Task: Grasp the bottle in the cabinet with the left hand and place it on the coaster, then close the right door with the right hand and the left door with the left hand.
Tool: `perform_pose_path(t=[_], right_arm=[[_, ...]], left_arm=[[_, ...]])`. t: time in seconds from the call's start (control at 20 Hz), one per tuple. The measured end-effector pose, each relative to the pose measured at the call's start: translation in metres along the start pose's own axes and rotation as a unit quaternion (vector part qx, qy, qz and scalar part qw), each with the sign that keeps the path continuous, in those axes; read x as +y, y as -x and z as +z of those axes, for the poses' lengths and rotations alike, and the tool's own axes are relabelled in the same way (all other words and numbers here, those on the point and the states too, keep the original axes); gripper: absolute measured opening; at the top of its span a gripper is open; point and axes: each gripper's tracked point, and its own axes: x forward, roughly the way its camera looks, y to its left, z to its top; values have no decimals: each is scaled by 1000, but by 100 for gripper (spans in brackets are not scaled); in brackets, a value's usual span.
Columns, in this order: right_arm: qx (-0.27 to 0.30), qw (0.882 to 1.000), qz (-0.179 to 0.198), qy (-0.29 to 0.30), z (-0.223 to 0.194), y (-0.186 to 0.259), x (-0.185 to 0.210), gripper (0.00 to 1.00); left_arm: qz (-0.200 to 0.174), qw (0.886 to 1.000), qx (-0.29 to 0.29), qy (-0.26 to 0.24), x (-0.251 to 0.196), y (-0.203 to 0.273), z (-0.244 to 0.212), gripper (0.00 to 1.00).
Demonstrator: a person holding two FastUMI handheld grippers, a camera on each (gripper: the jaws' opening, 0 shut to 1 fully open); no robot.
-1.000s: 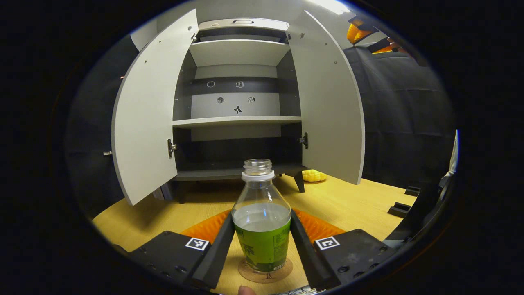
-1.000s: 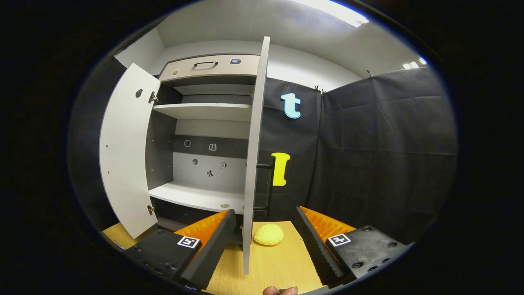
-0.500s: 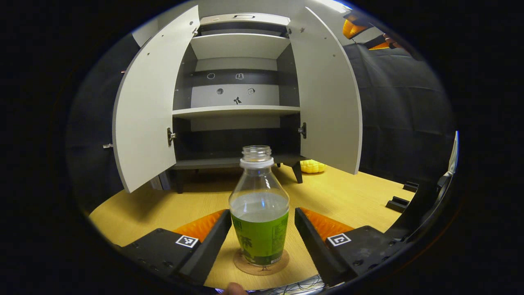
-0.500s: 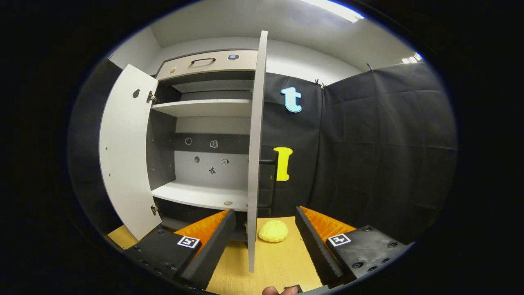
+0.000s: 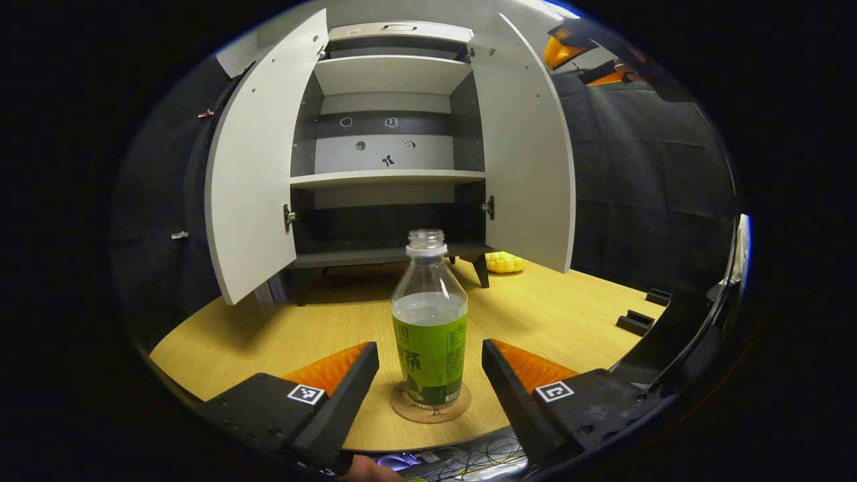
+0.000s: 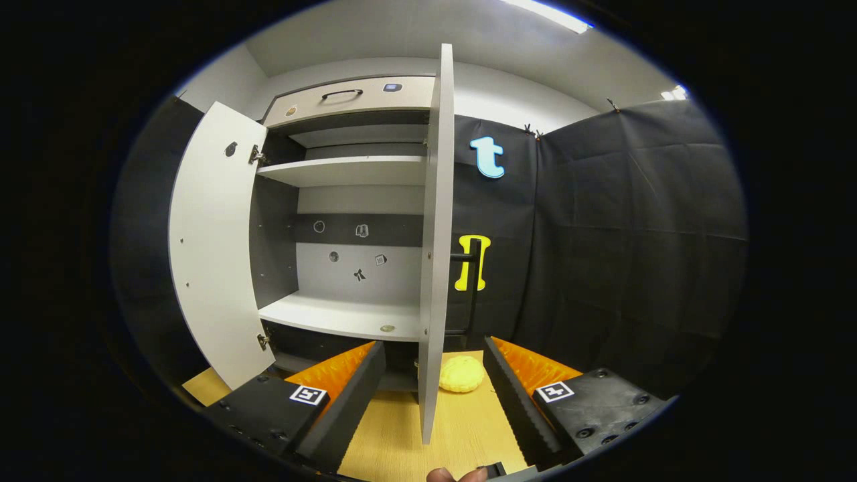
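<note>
On the coaster (image 5: 430,412) stands the bottle (image 5: 429,335), between the left tool's (image 5: 430,375) spread, non-touching fingers.

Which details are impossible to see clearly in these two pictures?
- Bottle: the print on its green label is too small to make out, left gripper view.
- Coaster: its middle is covered by the bottle.
- Right door: seen edge-on in the right gripper view, so its outer face stays hidden.
- Small stickers on the cabinet's back panel: too small to identify.
</note>
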Motion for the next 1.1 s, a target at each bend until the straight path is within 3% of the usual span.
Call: perform_pose_path(t=[0.4,0.65,0.85,1.1], right_arm=[[-20,999,-49,-13,13,-31,-62,97],[-51,996,-75,-6,29,-61,-96,97],[-33,998,-53,-29,21,-82,-90,98],[-29,997,-19,-64,18,-81,-71,95]], left_arm=[[57,995,-39,77,61,38,113,98],[107,989,-53,85,108,50,168,95],[129,988,-62,65,128,62,202,95],[146,985,-64,72,150,72,213,95]])
